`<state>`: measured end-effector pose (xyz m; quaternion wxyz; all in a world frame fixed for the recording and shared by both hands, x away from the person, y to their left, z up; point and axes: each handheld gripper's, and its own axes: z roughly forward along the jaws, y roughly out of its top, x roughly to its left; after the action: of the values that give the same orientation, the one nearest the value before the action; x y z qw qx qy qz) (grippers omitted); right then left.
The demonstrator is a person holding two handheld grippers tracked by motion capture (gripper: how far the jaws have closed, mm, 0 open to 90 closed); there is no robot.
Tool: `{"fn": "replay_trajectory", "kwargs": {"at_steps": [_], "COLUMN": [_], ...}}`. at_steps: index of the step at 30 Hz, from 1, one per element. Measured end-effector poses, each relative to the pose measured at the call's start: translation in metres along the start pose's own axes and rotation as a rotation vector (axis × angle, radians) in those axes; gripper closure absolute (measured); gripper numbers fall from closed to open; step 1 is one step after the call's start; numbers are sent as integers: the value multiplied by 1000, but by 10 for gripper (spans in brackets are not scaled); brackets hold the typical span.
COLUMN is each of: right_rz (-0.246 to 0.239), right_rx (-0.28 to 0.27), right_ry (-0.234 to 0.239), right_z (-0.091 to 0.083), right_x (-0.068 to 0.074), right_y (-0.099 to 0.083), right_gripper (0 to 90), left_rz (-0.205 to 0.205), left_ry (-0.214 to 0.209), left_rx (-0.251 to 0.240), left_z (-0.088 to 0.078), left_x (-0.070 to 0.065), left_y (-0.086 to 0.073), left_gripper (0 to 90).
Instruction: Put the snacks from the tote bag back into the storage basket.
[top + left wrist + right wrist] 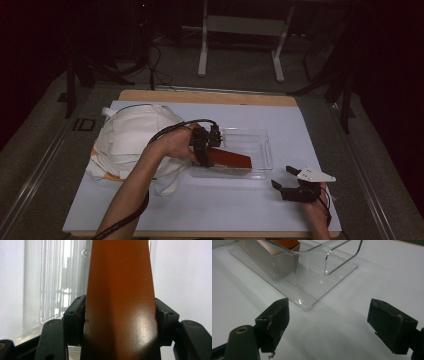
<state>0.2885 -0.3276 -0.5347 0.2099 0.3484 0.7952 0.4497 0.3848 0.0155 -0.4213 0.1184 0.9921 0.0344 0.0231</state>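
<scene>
We see the left hand-held gripper point(205, 146) clenched on an orange-brown box point(230, 159), tilted inside a clear plastic bin point(264, 150) on the worktop point(220, 200). The right hand-held gripper point(284, 179) rests released just beside the bin.

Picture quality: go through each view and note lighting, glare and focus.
High view: dim surroundings, white table top evenly lit. Left gripper view: orange box, clamped by the left gripper, is soft, with a sheen low down. Right gripper view: highlights on the clear tray; open right gripper jaws reasonably sharp.
</scene>
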Motion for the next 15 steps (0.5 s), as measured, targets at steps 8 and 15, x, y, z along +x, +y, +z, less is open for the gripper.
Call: {"fn": "replay_trajectory", "kwargs": {"at_steps": [8,15], "right_rz": [-1,0], "right_rx": [1,2], "right_ry": [0,2], "right_z": [0,0], "right_x": [0,0], "right_y": [0,0], "right_gripper": [180,180], "left_rz": [5,-7], "left_ry": [3,-6], "left_rx": [-2,-5], "left_z": [1,2], "left_x": [0,2], "left_y": [2,0], "left_gripper": [413,389]}}
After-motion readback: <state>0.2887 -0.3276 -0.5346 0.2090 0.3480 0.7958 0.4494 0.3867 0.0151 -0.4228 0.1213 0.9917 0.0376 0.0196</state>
